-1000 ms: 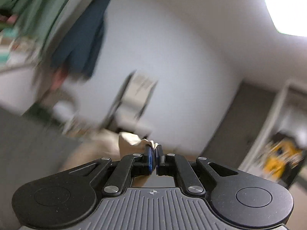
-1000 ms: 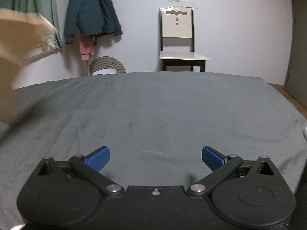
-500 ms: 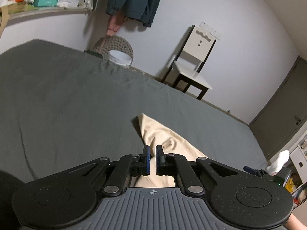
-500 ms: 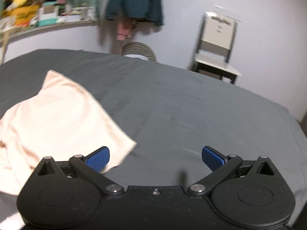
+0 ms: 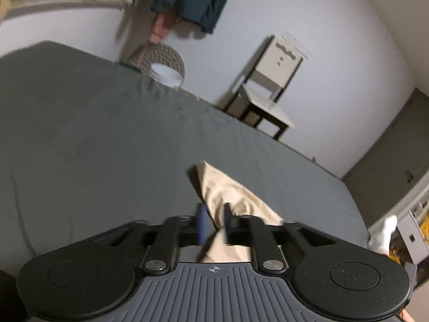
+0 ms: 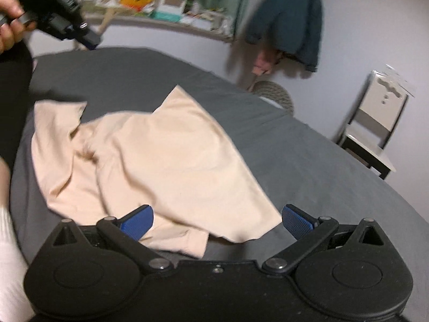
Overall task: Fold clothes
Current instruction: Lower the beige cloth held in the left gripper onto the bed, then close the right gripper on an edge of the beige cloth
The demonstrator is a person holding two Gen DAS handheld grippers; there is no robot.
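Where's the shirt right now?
In the right wrist view the beige shirt lies crumpled on the grey bed, left of centre, its near edge between the open right gripper fingers.

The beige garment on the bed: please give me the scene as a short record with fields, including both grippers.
garment: beige cloth, crumpled, not folded, lying on the bed
surface: grey sheet on the bed
left gripper: fingers slightly apart, the cloth in the gap; blurred, so grip cannot be told
right gripper: open wide, low over the near edge of the cloth, holding nothing
background: white chair and dark jacket at the wall
fold progress: not yet begun
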